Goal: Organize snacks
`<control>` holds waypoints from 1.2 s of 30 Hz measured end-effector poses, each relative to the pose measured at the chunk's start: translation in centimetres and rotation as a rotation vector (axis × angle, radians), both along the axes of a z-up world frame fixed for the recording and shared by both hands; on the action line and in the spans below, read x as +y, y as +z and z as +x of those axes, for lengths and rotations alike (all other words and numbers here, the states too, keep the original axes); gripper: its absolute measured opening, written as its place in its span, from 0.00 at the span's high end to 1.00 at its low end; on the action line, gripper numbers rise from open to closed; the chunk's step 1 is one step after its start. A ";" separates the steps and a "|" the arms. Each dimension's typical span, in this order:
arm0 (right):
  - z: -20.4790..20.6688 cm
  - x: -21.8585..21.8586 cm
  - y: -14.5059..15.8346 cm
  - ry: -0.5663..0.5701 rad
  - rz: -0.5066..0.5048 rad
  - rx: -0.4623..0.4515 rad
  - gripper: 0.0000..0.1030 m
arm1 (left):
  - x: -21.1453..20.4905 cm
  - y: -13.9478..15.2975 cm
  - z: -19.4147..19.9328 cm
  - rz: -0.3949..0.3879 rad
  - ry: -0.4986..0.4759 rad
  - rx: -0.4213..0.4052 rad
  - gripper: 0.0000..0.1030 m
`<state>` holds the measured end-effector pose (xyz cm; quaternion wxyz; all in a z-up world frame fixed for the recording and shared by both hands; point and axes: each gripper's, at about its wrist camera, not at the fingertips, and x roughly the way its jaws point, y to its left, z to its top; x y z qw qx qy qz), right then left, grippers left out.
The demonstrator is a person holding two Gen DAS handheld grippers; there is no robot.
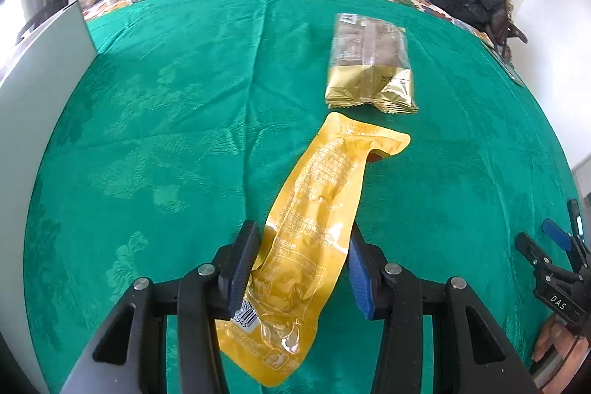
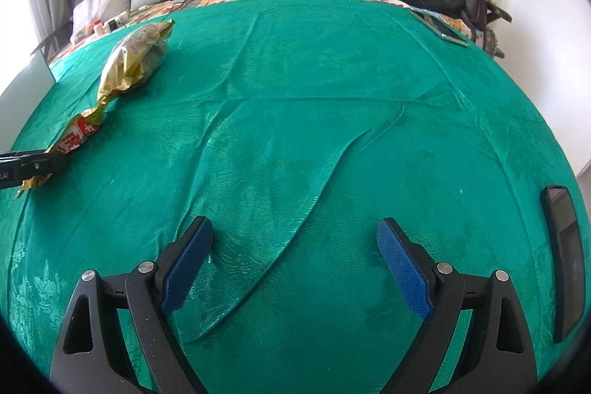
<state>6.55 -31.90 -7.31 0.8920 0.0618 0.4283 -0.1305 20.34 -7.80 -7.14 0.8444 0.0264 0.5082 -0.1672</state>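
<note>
A yellow pouch (image 1: 314,239) sits clamped between the blue pads of the left gripper (image 1: 301,268) at the bottom centre of the left wrist view, its long axis running up and to the right across the green cloth (image 1: 166,135). The jaws pinch the pouch a little below its middle, leaving the barcode end hanging toward the lower edge of the frame and the sealed far end reaching toward a gold packet (image 1: 371,61). That packet lies flat in the upper right of centre, just beyond the pouch tip — near it, though whether the two touch cannot be told.

The right gripper (image 2: 295,264) hovers over bare cloth at the bottom of its own view, fingers spread wide with nothing between them. From there both snacks show at the far left edge, well apart from it, so the left hand is plainly the nearer one.

The likely next step (a judgement from the task alone) is to lay the pouch beside the packet; that calls for carrying it forward and to the right along the line it already points. A phone (image 2: 563,257) lies at the right edge of the right wrist view.
</note>
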 end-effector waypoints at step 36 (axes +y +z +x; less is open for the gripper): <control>22.5 9.3 7.0 0.146 0.280 0.150 0.08 | 5.0 -2.1 1.1 -0.023 0.070 -0.145 0.00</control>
